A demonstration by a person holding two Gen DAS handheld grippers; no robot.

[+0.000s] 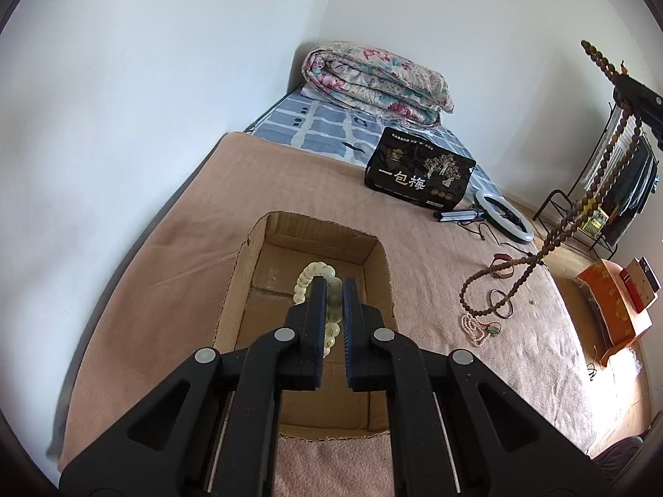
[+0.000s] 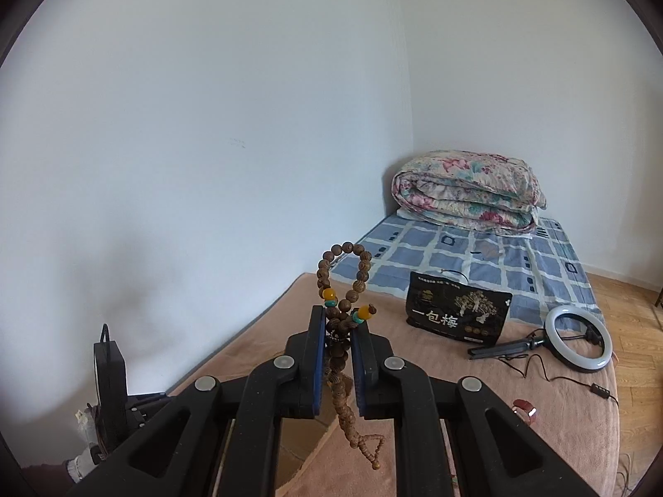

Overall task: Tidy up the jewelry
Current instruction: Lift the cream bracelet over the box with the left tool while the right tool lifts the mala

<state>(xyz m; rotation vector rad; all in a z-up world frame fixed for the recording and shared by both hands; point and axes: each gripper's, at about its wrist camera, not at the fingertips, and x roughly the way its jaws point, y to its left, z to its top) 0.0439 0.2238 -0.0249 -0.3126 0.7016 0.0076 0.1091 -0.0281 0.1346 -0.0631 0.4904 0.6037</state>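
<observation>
My left gripper (image 1: 334, 285) is over the open cardboard box (image 1: 244, 273), shut on a pale cream bead bracelet (image 1: 308, 274) that hangs inside the box. My right gripper (image 2: 337, 321) is shut on a long brown wooden bead necklace (image 2: 340, 377) held high above the bed; its loop rises above the fingers and the rest dangles below. The same necklace (image 1: 601, 190) shows hanging at the right in the left wrist view. A pearl strand (image 1: 472, 328), dark bangles (image 1: 499, 302) and a red band (image 1: 503, 258) lie on the tan blanket (image 1: 414, 248).
A black snack bag (image 1: 418, 170) and a ring light (image 1: 503, 215) lie further back on the bed. A folded floral quilt (image 1: 375, 78) sits at the far corner. An orange box (image 1: 613, 306) and a black rack (image 1: 596, 190) stand right of the bed.
</observation>
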